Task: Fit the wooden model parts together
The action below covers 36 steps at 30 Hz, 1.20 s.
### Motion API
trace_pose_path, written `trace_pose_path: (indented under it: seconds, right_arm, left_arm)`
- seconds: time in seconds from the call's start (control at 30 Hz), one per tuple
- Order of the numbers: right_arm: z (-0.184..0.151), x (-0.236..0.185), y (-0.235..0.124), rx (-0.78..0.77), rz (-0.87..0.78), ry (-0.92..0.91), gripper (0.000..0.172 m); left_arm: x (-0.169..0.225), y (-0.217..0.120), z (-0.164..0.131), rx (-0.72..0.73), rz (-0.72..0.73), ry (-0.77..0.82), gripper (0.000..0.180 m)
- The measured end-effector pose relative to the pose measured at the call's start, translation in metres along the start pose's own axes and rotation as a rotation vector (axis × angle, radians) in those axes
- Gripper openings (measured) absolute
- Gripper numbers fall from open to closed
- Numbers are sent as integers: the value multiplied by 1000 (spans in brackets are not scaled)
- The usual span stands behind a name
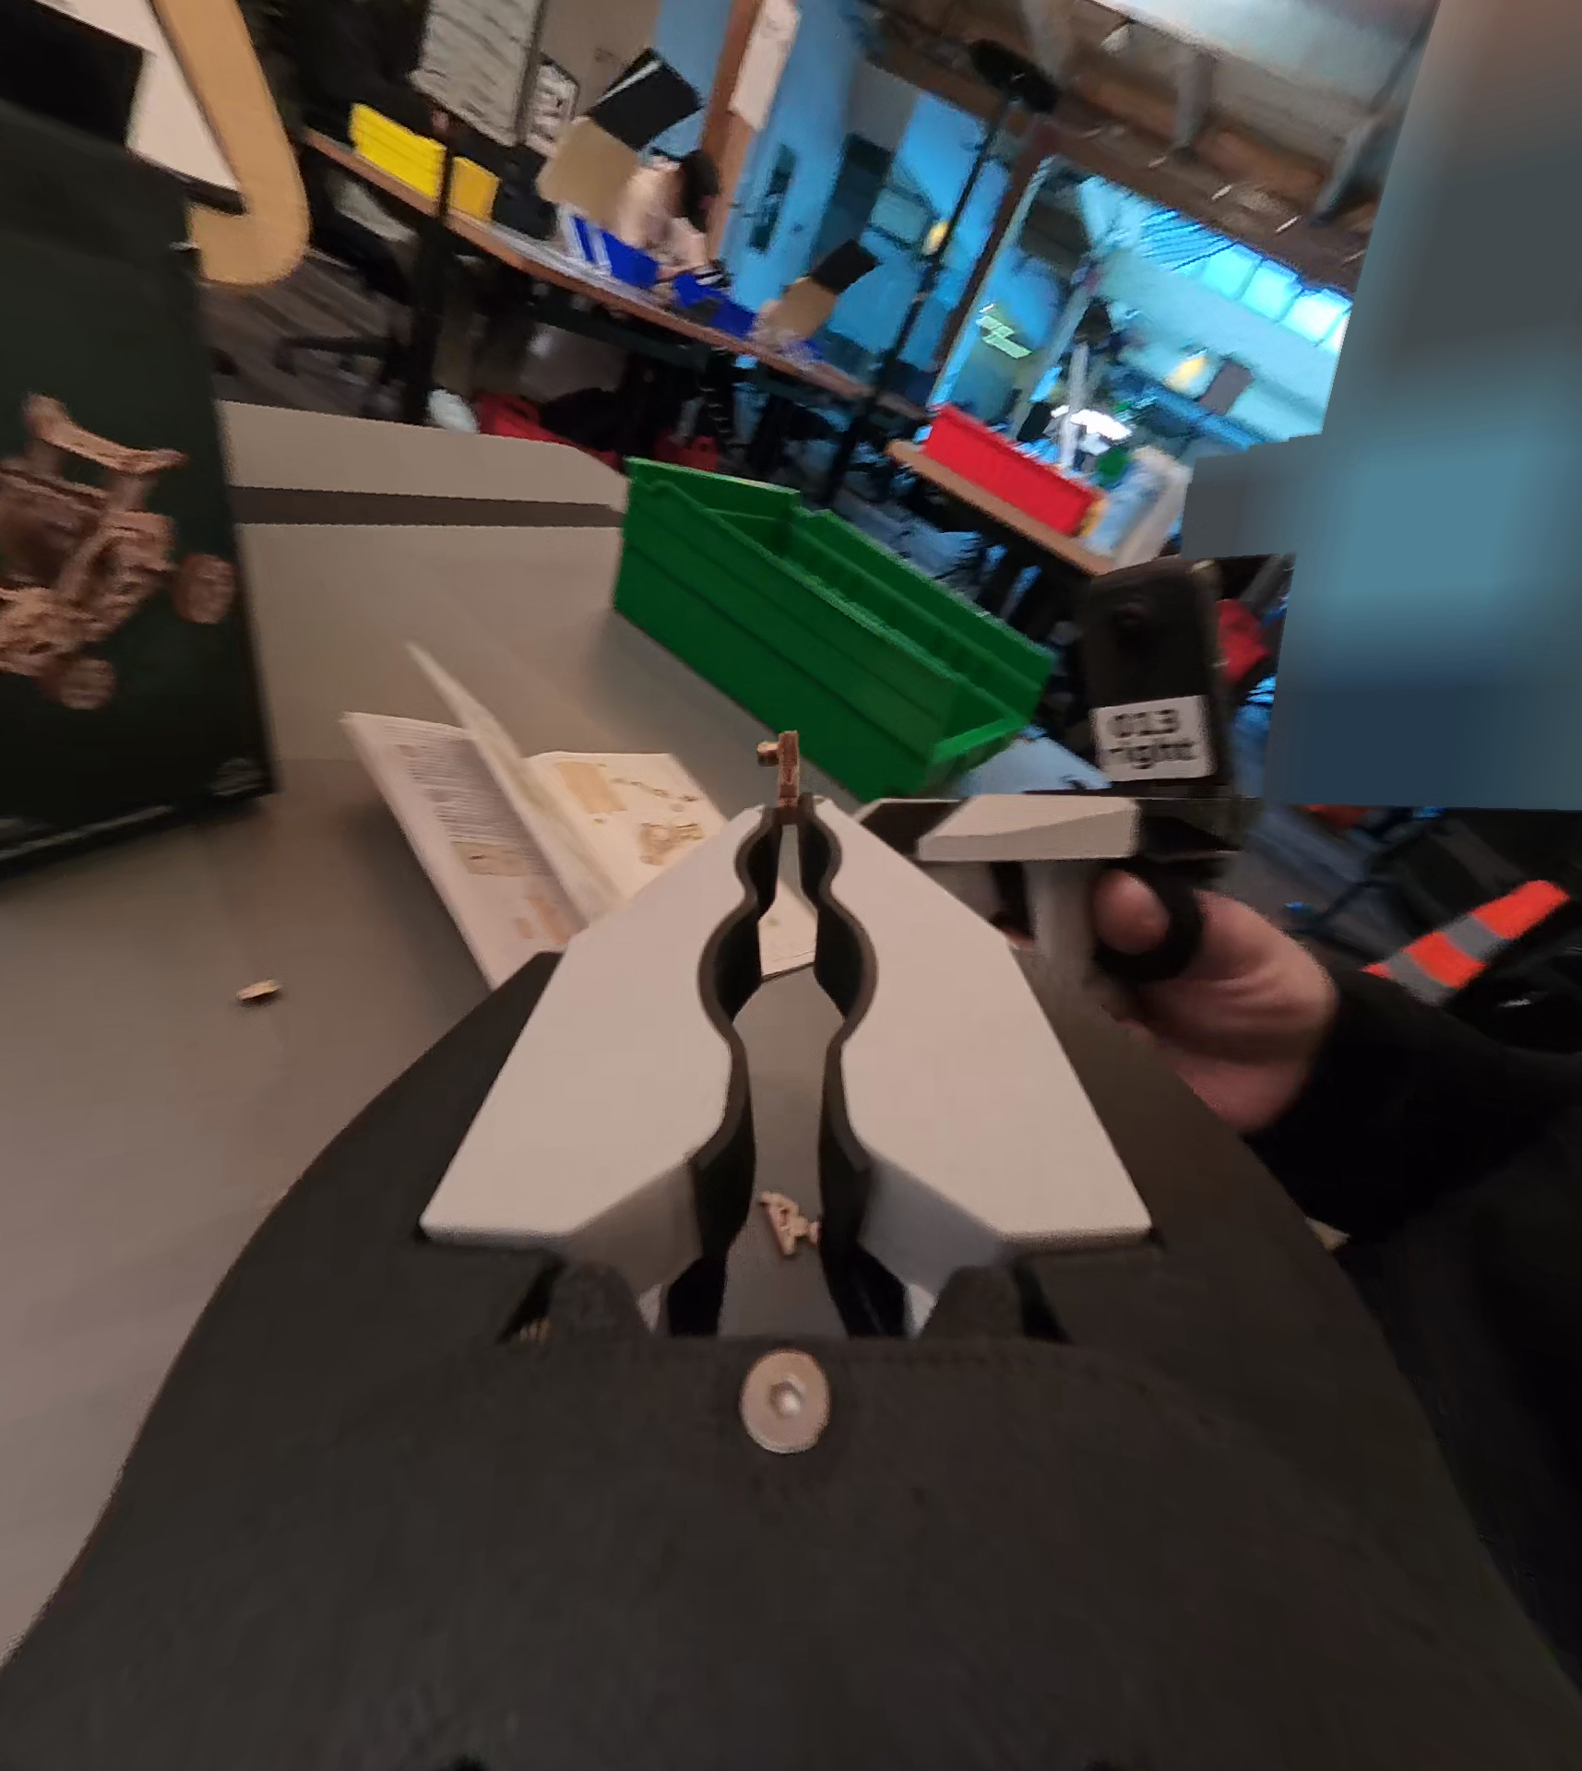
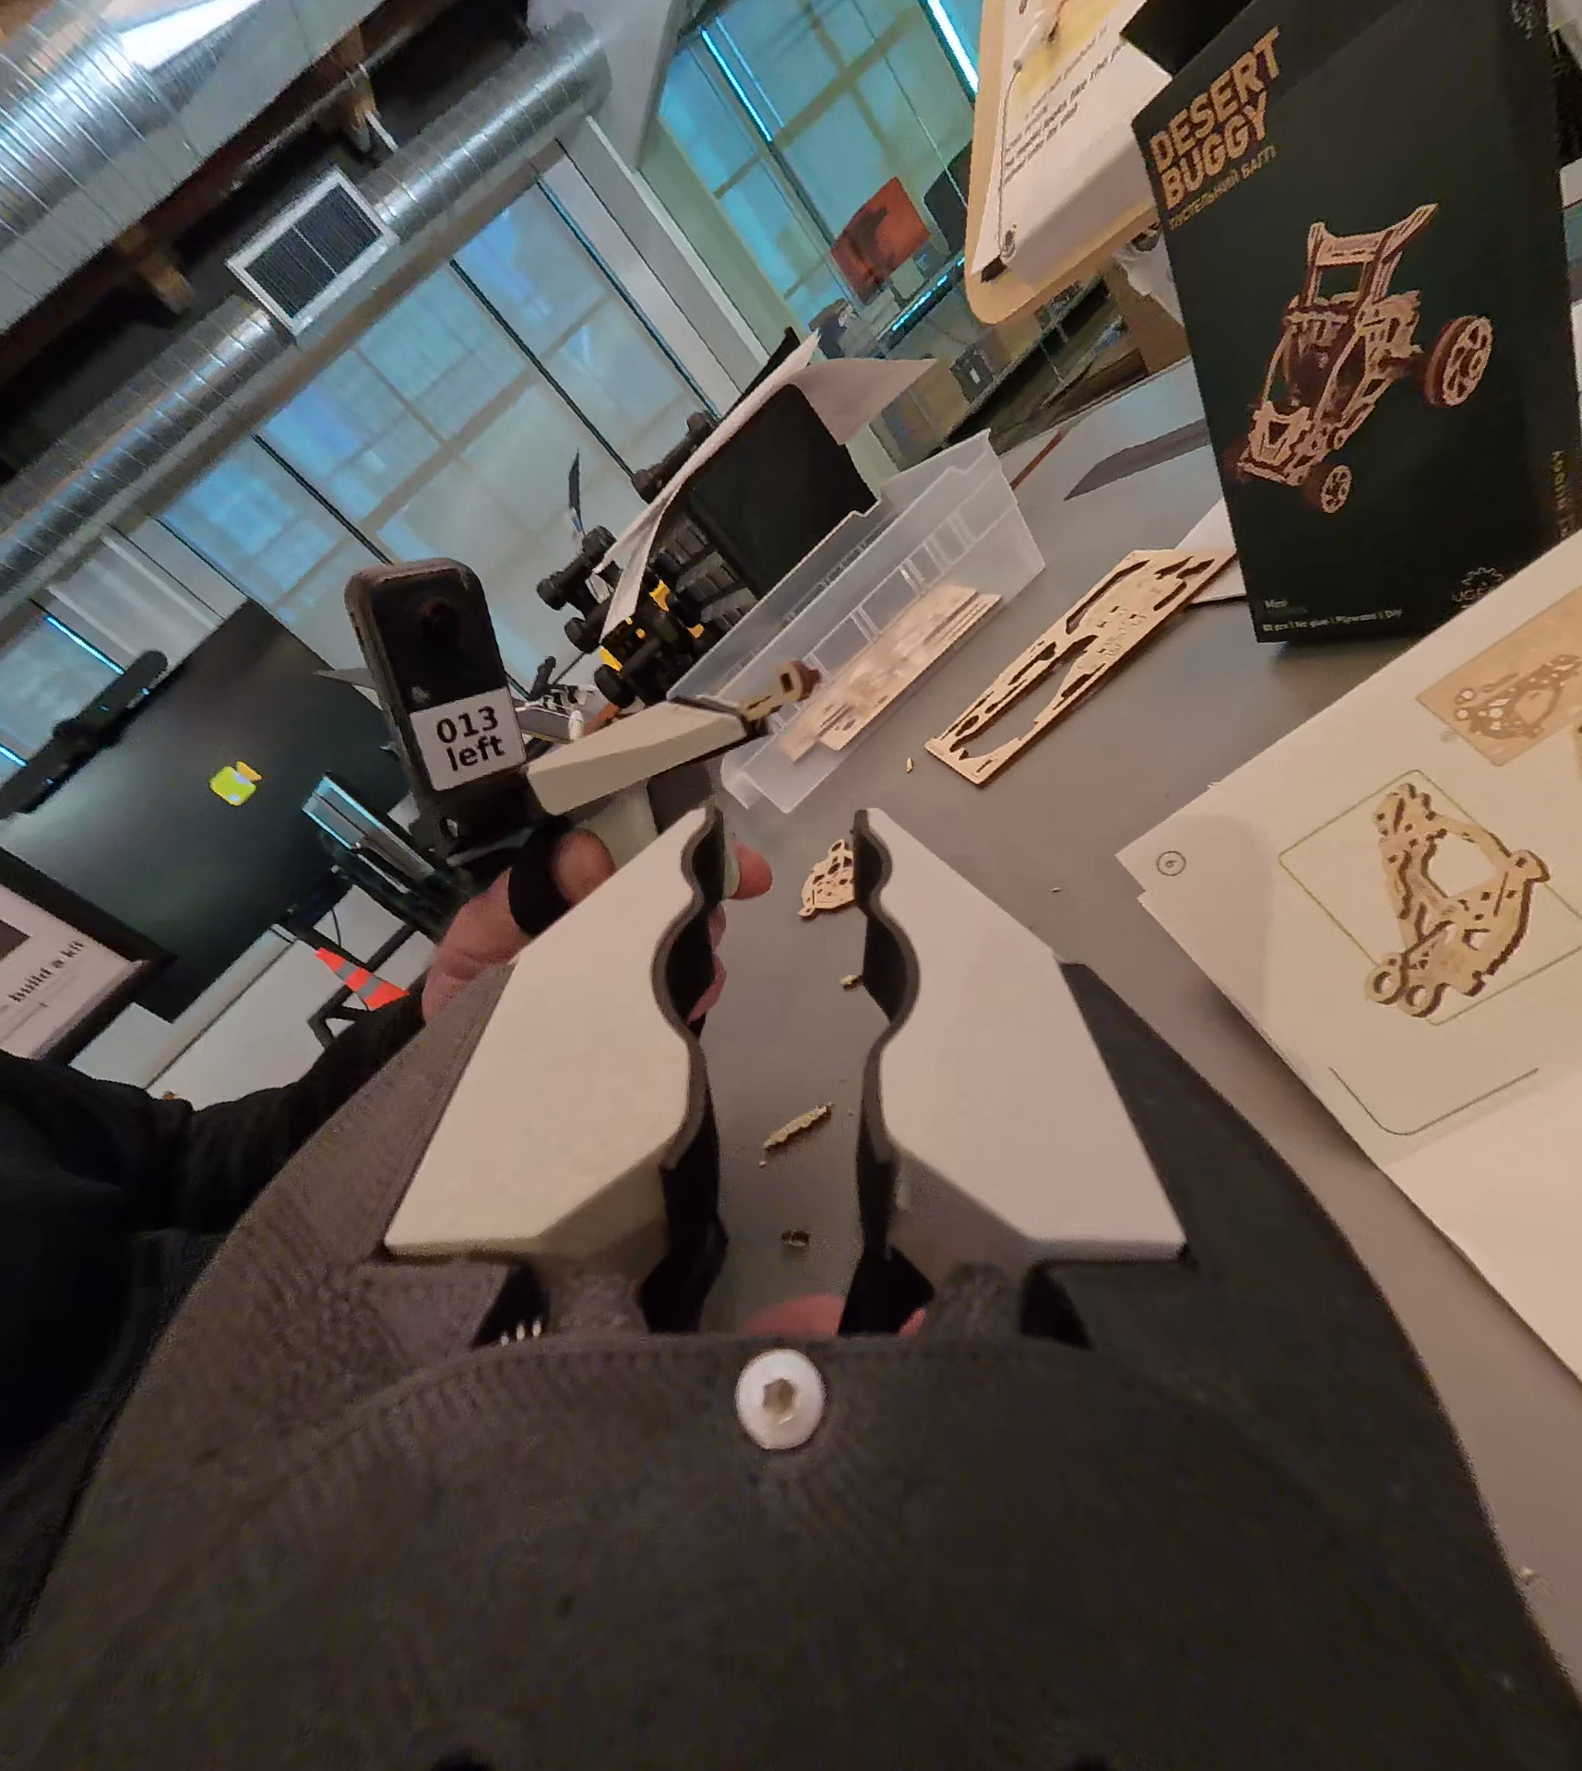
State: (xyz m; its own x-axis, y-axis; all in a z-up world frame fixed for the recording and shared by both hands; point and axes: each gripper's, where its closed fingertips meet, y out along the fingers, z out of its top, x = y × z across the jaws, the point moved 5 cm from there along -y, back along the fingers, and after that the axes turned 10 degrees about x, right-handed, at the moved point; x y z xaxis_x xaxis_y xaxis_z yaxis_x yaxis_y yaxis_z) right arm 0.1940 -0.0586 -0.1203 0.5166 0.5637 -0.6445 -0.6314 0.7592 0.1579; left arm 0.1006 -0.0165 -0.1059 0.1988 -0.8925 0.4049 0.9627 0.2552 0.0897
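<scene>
Left wrist view, left to right. Dark green kit box stands upright near the left edge of the grey tabletop. A small wood chip lies alone on bare tabletop, right of the box. Open instruction booklet lies flat just beyond the left gripper. This gripper's fingertips are closed on a small wooden part; the part stands upright out of the tips, pinched at its lower end, a short peg projecting to its left near the top. Another small wooden piece shows on the tabletop through the slot between the fingers, near their base. Green bin sits toward the far edge of the tabletop, beyond the part. The right gripper comes in from the right, held in a hand, close beside the left fingertips; its jaws are not readable here.

Right wrist view, left to right. Left gripper again, wooden part clamped at its tip and sticking out up and to the right, in front of a clear plastic tray. The right gripper's own fingers are spread, nothing between them; the part lies above and left of their tips, apart. A flat wooden cut-out lies on the tabletop just beyond the gap. A punched plywood sheet lies right of the tray; box and booklet page farther right.
</scene>
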Motion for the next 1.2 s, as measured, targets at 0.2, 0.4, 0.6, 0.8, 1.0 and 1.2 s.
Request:
trace_pose_path:
  seconds: [0.2, 0.4, 0.6, 0.8, 1.0, 1.2]
  right_arm:
    - [-11, -4, 2, -46, -24, -79, 27]
    - [-16, -4, 3, -61, -36, -109, 27]
    - [-15, -3, 4, -63, -42, -120, 27]
    - [-13, -3, 6, -63, -43, -135, 27]
    - [-7, -4, 10, -58, -64, -258, 22]
    - [2, -10, 17, -115, -69, -718, 19]
  left_arm:
    - [-13, -5, 0, -24, 101, 57, 1]
    - [-26, -8, 1, -15, 141, -63, 2]
    - [-33, -13, 2, 19, 123, -198, 2]
    - [-32, -13, 3, 45, 70, -312, 2]
    - [-22, -12, 4, 84, -96, -520, 1]
    - [-3, -16, 6, 13, -320, -573, 1]
